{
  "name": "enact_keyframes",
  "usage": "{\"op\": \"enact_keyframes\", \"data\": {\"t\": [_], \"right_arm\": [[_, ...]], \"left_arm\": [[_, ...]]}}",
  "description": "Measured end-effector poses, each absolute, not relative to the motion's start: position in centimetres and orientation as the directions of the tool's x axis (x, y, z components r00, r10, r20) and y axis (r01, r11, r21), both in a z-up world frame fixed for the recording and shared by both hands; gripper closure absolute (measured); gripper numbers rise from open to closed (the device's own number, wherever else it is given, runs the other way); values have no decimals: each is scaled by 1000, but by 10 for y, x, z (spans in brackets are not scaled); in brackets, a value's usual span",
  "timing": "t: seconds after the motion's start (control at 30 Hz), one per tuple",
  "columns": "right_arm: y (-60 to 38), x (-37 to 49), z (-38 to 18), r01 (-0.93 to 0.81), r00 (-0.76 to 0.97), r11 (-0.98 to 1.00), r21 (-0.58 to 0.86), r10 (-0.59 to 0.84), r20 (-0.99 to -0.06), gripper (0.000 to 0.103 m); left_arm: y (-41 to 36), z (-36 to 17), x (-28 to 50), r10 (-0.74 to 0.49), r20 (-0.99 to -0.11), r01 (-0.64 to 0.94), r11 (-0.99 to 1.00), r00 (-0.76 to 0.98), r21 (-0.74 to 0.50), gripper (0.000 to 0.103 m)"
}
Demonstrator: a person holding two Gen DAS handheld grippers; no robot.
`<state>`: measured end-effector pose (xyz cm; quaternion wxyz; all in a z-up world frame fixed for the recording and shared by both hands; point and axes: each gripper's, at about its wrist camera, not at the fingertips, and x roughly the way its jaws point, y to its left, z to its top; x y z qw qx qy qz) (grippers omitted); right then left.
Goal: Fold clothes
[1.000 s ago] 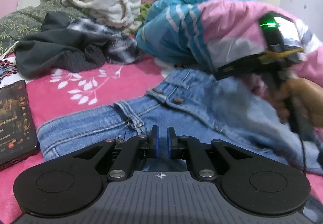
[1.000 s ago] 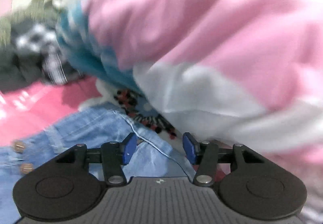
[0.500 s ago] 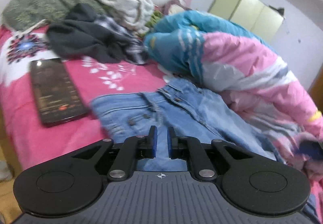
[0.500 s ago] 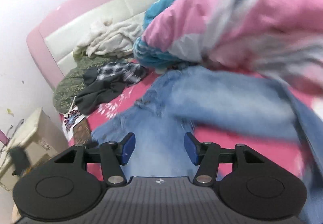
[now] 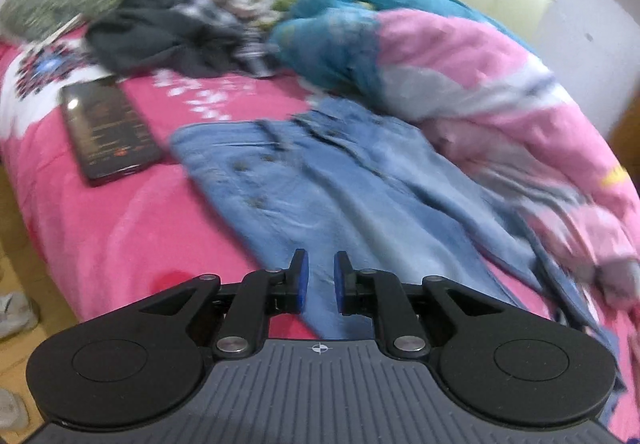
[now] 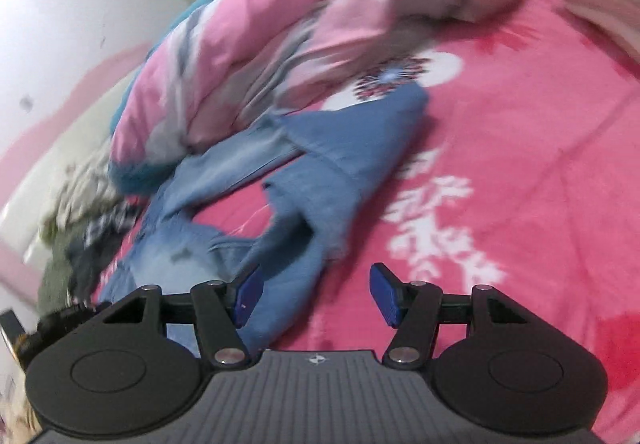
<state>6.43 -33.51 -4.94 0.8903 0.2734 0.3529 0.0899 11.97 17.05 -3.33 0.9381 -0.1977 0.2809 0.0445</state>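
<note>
denim jeans (image 5: 340,188) lie spread, seemingly rumpled, on pink bedsheet (image 5: 120,228).

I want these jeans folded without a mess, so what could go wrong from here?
The phone lies on the bed close beside the jeans; a dragged waistband could sweep it off the edge. The pink quilt overlaps the far side of the jeans and may get caught in a fold. One leg is already bunched and twisted near the open right tongs, so it may fold crooked.
</note>
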Motion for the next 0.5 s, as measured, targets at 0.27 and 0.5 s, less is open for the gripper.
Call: {"op": "enact_keyframes", "data": {"t": [0.27, 0.5], "right_arm": [[-343, 70, -76, 27, 729, 758, 652, 431, -532, 35], [-351, 90, -57, -28, 813, 839, 544, 336, -476, 28]], "left_arm": [[96, -25, 115, -138, -568, -10, 968, 812, -250, 73], [20, -32, 111, -402, -593, 319, 916, 698, -244, 39]]}}
